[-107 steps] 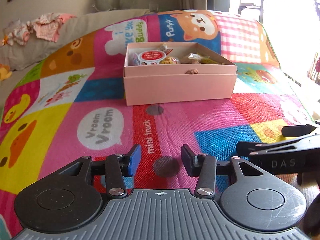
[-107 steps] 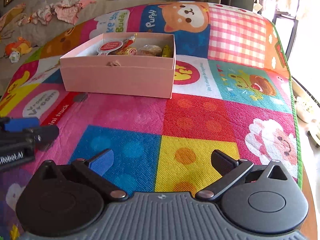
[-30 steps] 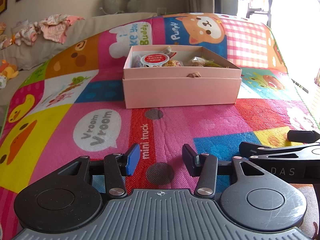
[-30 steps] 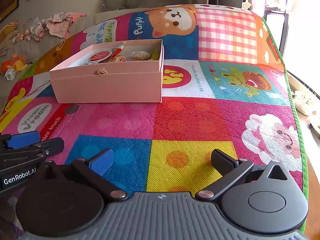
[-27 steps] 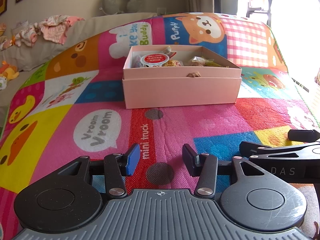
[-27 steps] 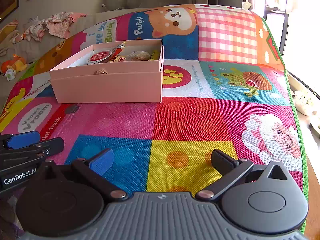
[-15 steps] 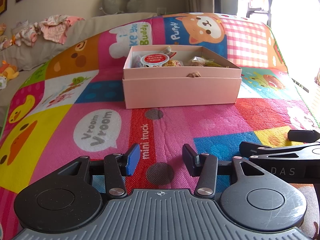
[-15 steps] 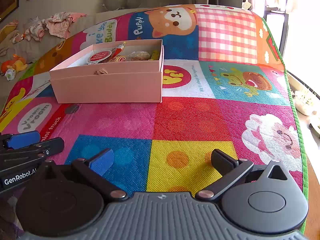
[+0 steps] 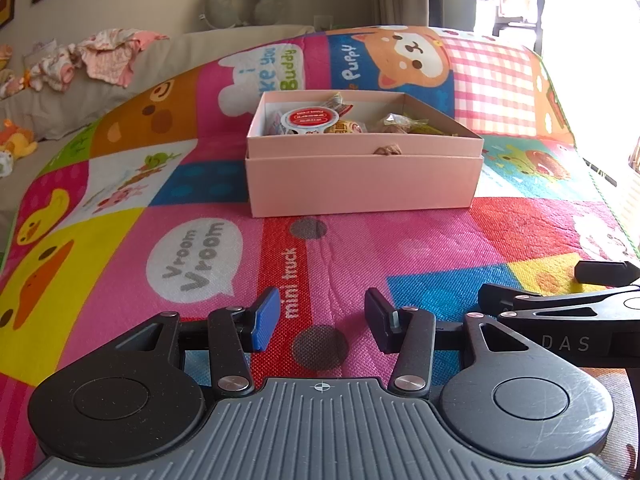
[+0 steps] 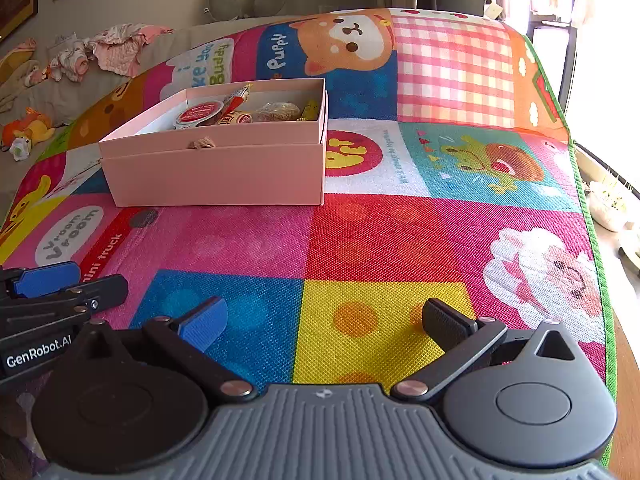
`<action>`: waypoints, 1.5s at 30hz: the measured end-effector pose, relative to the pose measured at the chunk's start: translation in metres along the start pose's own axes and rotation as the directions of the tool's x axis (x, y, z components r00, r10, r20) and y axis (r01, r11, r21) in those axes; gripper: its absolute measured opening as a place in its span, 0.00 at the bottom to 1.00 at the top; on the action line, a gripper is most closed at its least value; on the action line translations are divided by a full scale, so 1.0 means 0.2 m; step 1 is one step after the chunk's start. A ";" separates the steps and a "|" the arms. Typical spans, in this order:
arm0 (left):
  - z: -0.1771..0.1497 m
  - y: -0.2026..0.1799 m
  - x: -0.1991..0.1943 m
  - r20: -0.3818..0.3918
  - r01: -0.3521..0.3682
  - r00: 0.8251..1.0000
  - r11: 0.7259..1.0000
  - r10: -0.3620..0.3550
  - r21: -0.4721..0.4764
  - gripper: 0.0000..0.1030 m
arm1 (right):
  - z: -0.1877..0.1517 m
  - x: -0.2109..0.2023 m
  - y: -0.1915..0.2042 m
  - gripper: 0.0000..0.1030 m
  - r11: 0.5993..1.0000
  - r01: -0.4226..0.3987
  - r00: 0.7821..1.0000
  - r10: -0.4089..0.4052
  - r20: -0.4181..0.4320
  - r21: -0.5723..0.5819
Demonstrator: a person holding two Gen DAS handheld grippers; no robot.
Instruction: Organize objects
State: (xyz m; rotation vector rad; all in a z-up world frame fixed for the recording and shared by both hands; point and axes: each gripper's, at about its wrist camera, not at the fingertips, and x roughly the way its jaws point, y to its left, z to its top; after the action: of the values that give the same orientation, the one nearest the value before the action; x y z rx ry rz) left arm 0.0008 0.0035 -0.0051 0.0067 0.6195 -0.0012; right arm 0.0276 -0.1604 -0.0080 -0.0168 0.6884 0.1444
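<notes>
Two handheld grippers sit low over a patchwork play mat (image 10: 400,240), both empty. On the left gripper (image 9: 320,320) the jaws stand partly apart over the "mini truck" stripe; on the right gripper (image 10: 324,320) they are spread wide above blue and yellow squares. Farther off, well apart from both, a lidless pink box (image 9: 364,172) rests on the mat, holding a red-topped cup (image 9: 308,120) and wrapped snacks (image 9: 396,122). Crumpled clothes (image 9: 108,56) lie at far left.

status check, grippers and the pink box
Left gripper open, empty. Right gripper open wider, empty. Pink box ahead on play mat, lid off, snacks inside. Nothing between grippers and box.
</notes>
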 end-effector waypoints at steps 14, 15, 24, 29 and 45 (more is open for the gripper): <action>0.00 0.01 0.00 0.000 0.001 1.000 1.000 -0.001 -0.002 0.50 | 0.00 0.00 0.00 1.00 1.000 0.000 1.000 0.000 0.000 0.000; 0.00 0.01 0.00 0.001 0.002 1.000 1.000 -0.002 -0.004 0.50 | 0.00 0.00 0.00 1.00 1.000 0.000 1.000 0.000 0.000 0.000; 0.00 0.01 0.00 0.000 0.002 1.000 1.000 -0.002 -0.005 0.50 | 0.00 0.00 0.00 1.00 1.000 0.000 1.000 0.000 0.000 0.000; 0.00 0.01 0.00 0.001 0.004 1.000 1.000 -0.004 -0.007 0.50 | 0.00 0.00 0.00 1.00 1.000 0.000 1.000 0.000 0.000 0.001; 0.00 0.01 0.00 0.001 0.007 1.000 1.000 -0.007 -0.012 0.50 | 0.00 0.00 0.00 1.00 1.000 0.000 1.000 0.000 0.000 0.000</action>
State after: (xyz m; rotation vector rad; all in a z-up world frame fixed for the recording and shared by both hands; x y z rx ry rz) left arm 0.0004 0.0061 -0.0048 -0.0070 0.6187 -0.0047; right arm 0.0278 -0.1605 -0.0078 -0.0165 0.6882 0.1443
